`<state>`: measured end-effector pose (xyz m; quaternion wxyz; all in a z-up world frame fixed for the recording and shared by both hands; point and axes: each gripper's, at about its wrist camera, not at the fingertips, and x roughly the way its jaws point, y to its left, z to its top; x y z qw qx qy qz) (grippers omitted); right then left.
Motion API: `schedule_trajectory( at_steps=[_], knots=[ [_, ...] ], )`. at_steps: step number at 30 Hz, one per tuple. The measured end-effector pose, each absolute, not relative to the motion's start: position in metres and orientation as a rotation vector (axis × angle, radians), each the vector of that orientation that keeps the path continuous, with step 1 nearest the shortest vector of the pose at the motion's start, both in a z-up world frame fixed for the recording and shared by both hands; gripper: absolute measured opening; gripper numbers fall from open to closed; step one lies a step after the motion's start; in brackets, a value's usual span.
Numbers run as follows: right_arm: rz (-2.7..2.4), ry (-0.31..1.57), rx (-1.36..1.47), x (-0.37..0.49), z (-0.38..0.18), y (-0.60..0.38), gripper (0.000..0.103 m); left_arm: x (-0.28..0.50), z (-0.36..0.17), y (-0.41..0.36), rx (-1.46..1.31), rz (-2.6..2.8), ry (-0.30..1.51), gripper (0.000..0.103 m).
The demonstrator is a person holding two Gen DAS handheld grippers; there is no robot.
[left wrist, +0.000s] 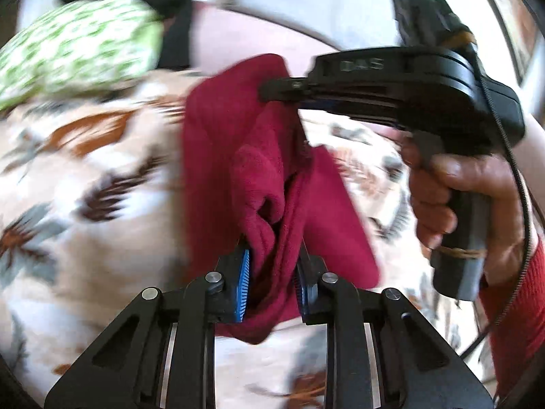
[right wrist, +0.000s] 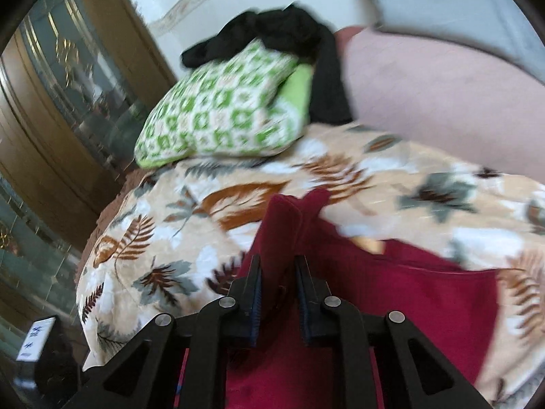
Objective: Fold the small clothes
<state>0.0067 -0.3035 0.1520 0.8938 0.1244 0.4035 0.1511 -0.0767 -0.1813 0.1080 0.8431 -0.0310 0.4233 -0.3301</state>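
Note:
A dark red knit garment (left wrist: 259, 170) hangs bunched above the leaf-print bedspread (left wrist: 85, 177). My left gripper (left wrist: 272, 269) is shut on its lower edge, cloth pinched between the blue pads. In the left wrist view my right gripper (left wrist: 272, 90) is shut on the garment's upper edge, held by a hand (left wrist: 453, 197). In the right wrist view my right gripper (right wrist: 277, 272) is shut on a fold of the red garment (right wrist: 391, 289), which spreads to the right over the bedspread (right wrist: 170, 238).
A green-and-white patterned folded cloth (right wrist: 221, 112) lies at the far end of the bed with a black garment (right wrist: 289, 34) on top of it. A pink sheet (right wrist: 442, 102) covers the far right. A wooden glass-front cabinet (right wrist: 61, 102) stands to the left.

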Motion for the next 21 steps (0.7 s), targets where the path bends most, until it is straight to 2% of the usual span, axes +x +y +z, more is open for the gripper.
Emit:
schedule_trajectory(
  at_steps=[6,9,11,13,15,16,18,20,21],
  knots=[
    [0.149,0.835,0.328,-0.027,0.138,-0.396,0.016,-0.09,0.088,-0.271,0.035,-0.805,0.935,0.021],
    [0.053,0.889,0.342,-0.032,0.105,-0.427,0.014,-0.091,0.063,-0.296,0.076,-0.8,0.989,0.021],
    [-0.005,0.937,0.346,-0.028,0.078,-0.435,0.008,-0.089,0.046,-0.305,0.103,-0.791,1.034,0.021],
    [-0.034,0.974,0.366,-0.023,0.054,-0.439,0.008,-0.092,0.047,-0.306,0.131,-0.782,1.027,0.022],
    [-0.041,0.952,0.391,-0.025,0.049,-0.44,0.009,-0.097,0.06,-0.297,0.155,-0.795,1.011,0.034],
    [-0.041,0.93,0.404,-0.029,0.054,-0.443,0.01,-0.099,0.067,-0.29,0.157,-0.804,1.002,0.037],
    [-0.056,0.903,0.416,-0.039,0.064,-0.447,0.021,-0.105,0.085,-0.271,0.154,-0.819,0.951,0.048],
    [-0.032,0.867,0.441,-0.059,0.08,-0.449,0.027,-0.107,0.099,-0.247,0.178,-0.776,0.893,0.05],
    [-0.004,0.856,0.458,-0.07,0.085,-0.449,0.035,-0.109,0.099,-0.238,0.193,-0.743,0.874,0.05]
  ],
)
